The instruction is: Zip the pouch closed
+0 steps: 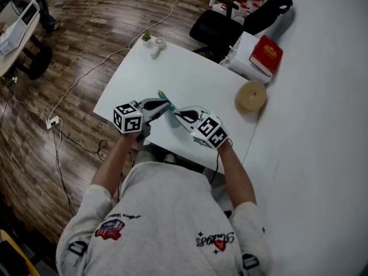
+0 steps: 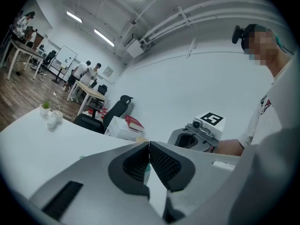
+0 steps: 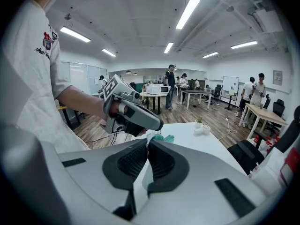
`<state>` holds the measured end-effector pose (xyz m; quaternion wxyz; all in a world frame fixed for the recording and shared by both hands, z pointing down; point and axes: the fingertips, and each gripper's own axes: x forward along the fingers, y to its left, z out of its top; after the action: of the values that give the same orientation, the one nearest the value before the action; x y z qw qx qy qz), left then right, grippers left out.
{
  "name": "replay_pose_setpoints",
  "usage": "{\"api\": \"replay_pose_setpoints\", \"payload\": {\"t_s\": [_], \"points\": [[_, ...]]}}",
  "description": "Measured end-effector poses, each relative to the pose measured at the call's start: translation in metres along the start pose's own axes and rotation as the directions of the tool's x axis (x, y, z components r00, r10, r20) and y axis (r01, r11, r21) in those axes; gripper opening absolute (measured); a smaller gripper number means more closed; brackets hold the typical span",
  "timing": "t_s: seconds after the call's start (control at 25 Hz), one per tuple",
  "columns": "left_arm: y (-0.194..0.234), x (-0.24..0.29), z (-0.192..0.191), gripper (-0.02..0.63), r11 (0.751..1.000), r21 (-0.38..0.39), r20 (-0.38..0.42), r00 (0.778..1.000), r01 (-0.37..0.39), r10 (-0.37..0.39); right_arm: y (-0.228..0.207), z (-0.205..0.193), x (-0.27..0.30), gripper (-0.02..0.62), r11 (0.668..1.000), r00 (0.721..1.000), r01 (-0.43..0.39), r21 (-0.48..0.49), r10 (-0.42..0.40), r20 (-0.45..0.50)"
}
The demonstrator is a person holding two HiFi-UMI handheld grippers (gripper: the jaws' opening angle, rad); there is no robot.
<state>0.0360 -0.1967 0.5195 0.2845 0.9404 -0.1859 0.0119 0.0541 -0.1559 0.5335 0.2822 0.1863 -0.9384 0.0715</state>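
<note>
table: white top (image 1: 195,76), bare at 12 o'clock of my two grippers. i'm working up off it, close to the 6 o'clock edge, so anything i drop may land on that edge or go over it.
tape roll: (image 1: 250,96) at 2 o'clock of the grippers, well apart. only a wide swing of my right hand would knock it.
left gripper: (image 2: 149,146) jaws pressed fully together, with a thin pale-teal fold pinched between the pads. i take this as the anchor end. if that small bite slips under a pull from the other side, the whole pouch will follow and the zip won't run.
right gripper: (image 3: 147,143) also clamped tight on a sliver of pale-teal material, nose to nose with the left one at its 12 o'clock. the noses are near enough that a crooked pull could knock them together or twist the track until it jams.
pouch: (image 3: 160,137) held in the air between the two noses, off the table, with a teal edge poking up at 11 o'clock in the head view. the jaws cover most of it, so i cannot tell how far the zip is closed.
zip pull: not visible in any view (too small and under the pads). if my right pads hold fabric rather than the pull, tugging would only stretch the seam or drag cloth into the teeth.
</note>
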Motion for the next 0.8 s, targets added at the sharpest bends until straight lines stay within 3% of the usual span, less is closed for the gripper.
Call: {"api": "replay_pose_setpoints", "payload": {"t_s": [0.32,0.8], "points": [[0.018,-0.006,-0.003,0.006,0.998,-0.002,-0.003,0.998,-0.069,0.069,0.001,-0.001,-0.004,0.009,1.000,0.999,-0.005,0.025,0.004,0.036],[0.024,-0.008,-0.006,0.006,0.996,0.022,-0.031,0.996,-0.085,0.086,0.000,-0.001,-0.017,0.009,0.998,0.998,0.008,0.068,-0.012,0.067]]}}
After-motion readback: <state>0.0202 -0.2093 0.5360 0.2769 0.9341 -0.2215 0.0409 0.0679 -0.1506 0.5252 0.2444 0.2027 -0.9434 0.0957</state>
